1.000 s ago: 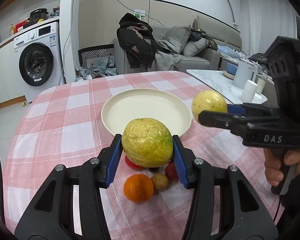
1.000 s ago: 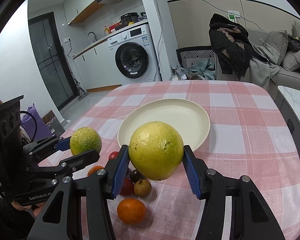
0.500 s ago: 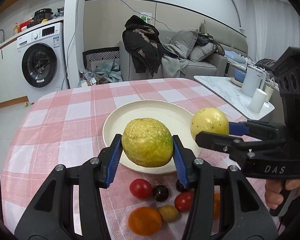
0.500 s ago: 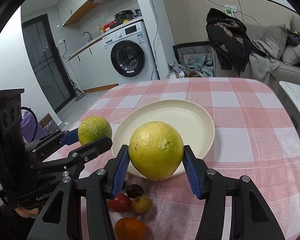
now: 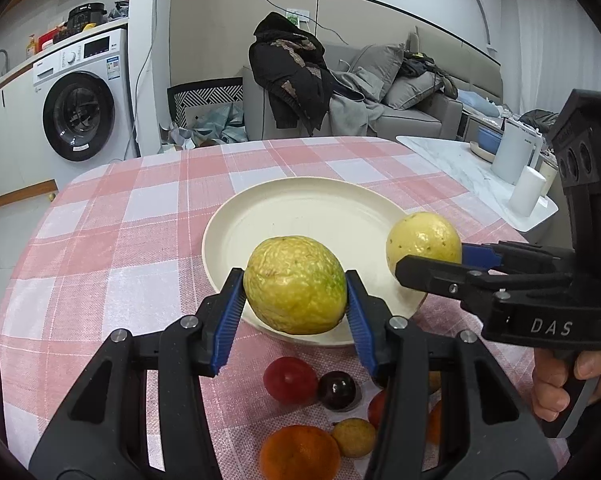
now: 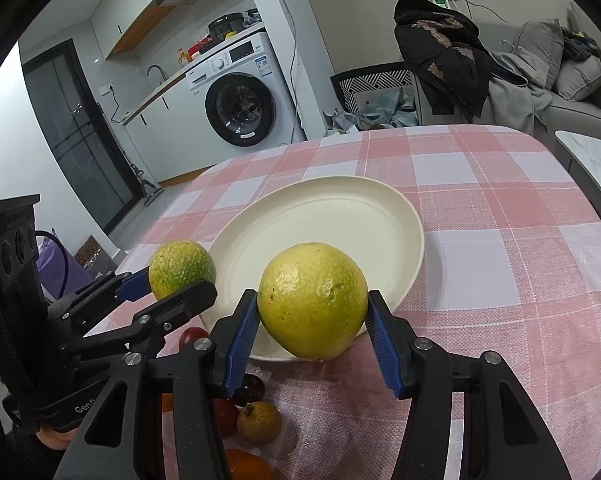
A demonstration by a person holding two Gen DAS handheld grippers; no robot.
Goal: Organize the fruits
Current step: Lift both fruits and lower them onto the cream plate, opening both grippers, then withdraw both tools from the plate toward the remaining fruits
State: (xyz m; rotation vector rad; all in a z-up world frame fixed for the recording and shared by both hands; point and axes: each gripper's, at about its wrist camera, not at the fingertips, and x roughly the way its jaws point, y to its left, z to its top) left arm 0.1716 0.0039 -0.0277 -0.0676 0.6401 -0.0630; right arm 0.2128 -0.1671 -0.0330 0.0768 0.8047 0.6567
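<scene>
Left tongs (image 5: pixel 295 302) clamp a wrinkled green-yellow fruit (image 5: pixel 295 290); right tongs (image 6: pixel 312 322) clamp a smoother yellow fruit (image 6: pixel 312 300). Tong arms partly hide the small fruits (image 5: pixel 312 396); only the left view shows a hand (image 5: pixel 572 380).

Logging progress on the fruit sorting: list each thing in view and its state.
left gripper: shut on wrinkled green-yellow fruit, over plate rim
right gripper: shut on smooth yellow fruit
plate: empty
small fruits: loose on tablecloth
</scene>
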